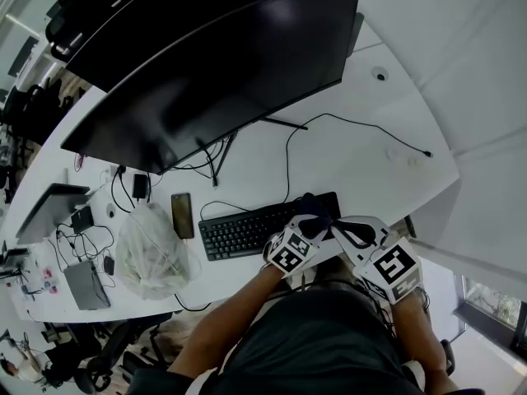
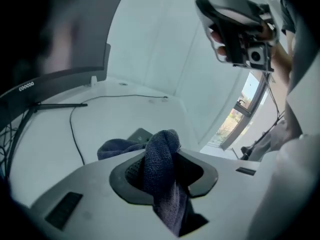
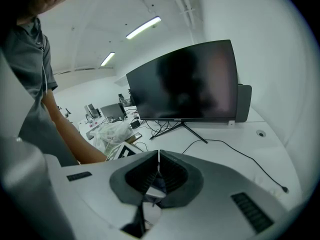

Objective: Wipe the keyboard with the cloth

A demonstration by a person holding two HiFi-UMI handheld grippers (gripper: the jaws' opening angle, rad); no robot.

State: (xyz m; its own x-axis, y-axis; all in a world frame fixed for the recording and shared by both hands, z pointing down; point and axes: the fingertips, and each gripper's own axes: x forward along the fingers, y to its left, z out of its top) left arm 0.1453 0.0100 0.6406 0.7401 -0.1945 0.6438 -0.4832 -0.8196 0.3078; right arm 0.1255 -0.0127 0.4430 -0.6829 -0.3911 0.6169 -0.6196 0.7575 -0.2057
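Observation:
A black keyboard lies on the white desk in front of the big monitor. A dark blue cloth rests bunched over the keyboard's right end. My left gripper is shut on this cloth, which hangs in a twisted fold between the jaws, with more of it spread on the desk beyond. A dark keyboard corner shows behind the cloth. My right gripper hovers just right of the keyboard, near the desk's front edge. Its jaws are shut with nothing held. The left gripper view shows it raised at upper right.
A wide dark monitor on a thin stand fills the back of the desk, with a second screen behind. A phone, a crumpled plastic bag and tangled cables sit left of the keyboard. A thin black cable crosses the right side.

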